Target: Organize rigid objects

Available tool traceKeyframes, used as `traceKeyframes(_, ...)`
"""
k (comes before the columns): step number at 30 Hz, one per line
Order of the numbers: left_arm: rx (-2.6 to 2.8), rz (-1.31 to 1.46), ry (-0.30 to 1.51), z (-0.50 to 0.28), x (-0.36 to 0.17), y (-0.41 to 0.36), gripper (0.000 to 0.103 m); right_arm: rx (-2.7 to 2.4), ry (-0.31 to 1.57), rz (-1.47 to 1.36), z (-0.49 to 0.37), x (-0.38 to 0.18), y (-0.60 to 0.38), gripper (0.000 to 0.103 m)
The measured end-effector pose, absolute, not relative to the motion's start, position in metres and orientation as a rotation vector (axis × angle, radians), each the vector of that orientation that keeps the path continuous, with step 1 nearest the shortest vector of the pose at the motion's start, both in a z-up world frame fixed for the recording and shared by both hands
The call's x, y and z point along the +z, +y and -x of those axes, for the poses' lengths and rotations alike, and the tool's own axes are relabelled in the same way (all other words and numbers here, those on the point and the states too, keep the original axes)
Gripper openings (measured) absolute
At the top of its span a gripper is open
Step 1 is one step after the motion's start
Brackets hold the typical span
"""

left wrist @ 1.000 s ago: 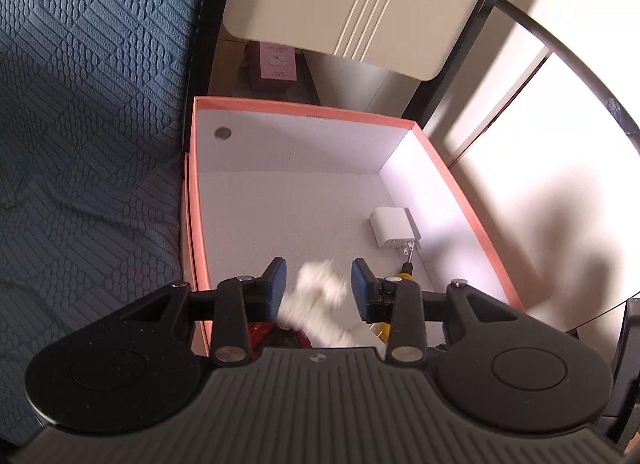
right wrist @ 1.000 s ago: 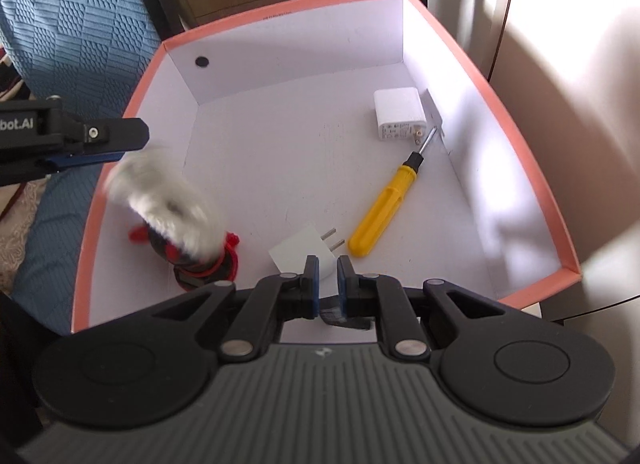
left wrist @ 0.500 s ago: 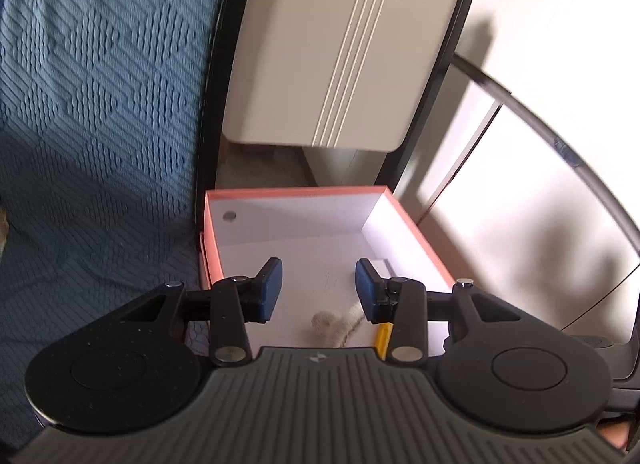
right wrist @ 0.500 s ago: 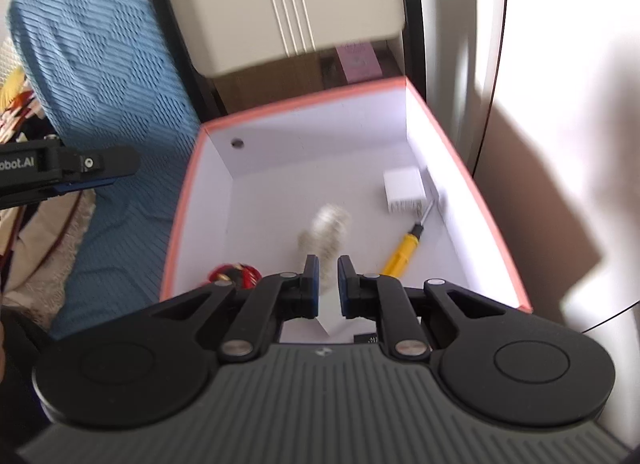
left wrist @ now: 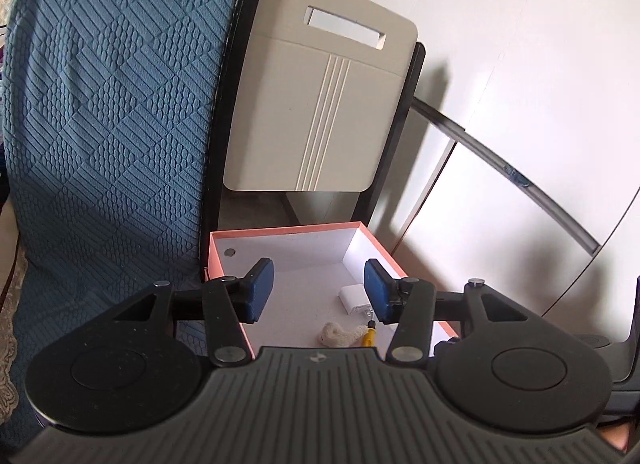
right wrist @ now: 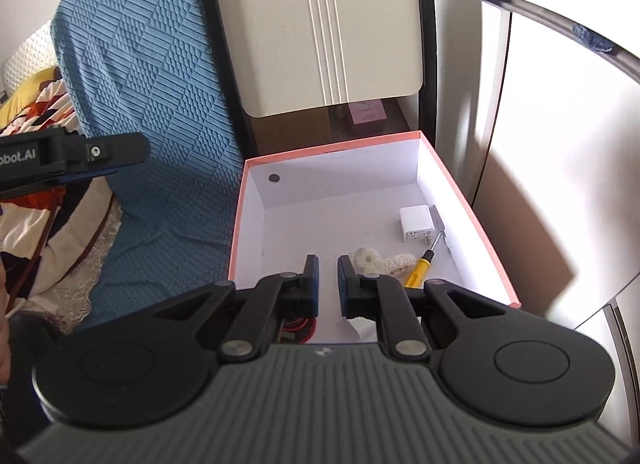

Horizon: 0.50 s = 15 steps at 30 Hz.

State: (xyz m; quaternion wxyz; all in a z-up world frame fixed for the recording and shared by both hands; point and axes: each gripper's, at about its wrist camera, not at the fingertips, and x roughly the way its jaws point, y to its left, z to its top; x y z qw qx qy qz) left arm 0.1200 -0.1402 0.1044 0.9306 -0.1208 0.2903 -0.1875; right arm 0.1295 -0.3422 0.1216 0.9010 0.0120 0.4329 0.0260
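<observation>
Right wrist view shows the pink cardboard box (right wrist: 472, 224) standing open beside a blue quilted cover (right wrist: 152, 112), with a beige panel (right wrist: 328, 24) behind it. The box has thin walls and a white inside, so I judge it light and easy to push aside; it is better to reach in from above than to lean on its rim.

Inside, near the right wall, lies the yellow screwdriver (right wrist: 420, 266), its metal shaft pointing to the far right corner. It looks stiff and rather light; the thick handle is the good place to take it, because the thin shaft is probably slippery. Touching its tip lies the white charger (right wrist: 416, 224), a hard small block with smooth sides and metal prongs. I would close the fingers on its two flat faces, not on the prongs. Just left of the screwdriver handle rests a fluffy white object (right wrist: 380, 258); it seems soft, so it will squash under the pads and cannot break. Something red (right wrist: 302, 330) is partly hidden under the right gripper, and I cannot tell what it is.

The right gripper (right wrist: 328, 280) hangs over the near part of the box, its jaws a little apart and holding nothing. The left gripper (left wrist: 318, 290) is raised above the box with jaws wide apart, also with nothing between them.
</observation>
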Motion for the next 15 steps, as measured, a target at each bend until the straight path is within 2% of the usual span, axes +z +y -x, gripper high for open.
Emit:
traceKeyframes(6, -0.397, 0.221, 0.566, -0.089, 0.109, -0.128, 0.059, 0.026, 0.884, -0.01, -0.103, 0.122, -0.327, 0.014)
traceKeyframes(9, -0.393, 0.208, 0.536, -0.074, 0.114, -0.12, 0.065, 0.017, 0.872, -0.018, -0.09, 0.123, -0.32, 0.014)
traceKeyframes(15, -0.41, 0.205, 0.525, -0.053, 0.111, -0.111, 0.065, 0.013, 0.849, 0.0, -0.064, 0.125, -0.304, 0.014)
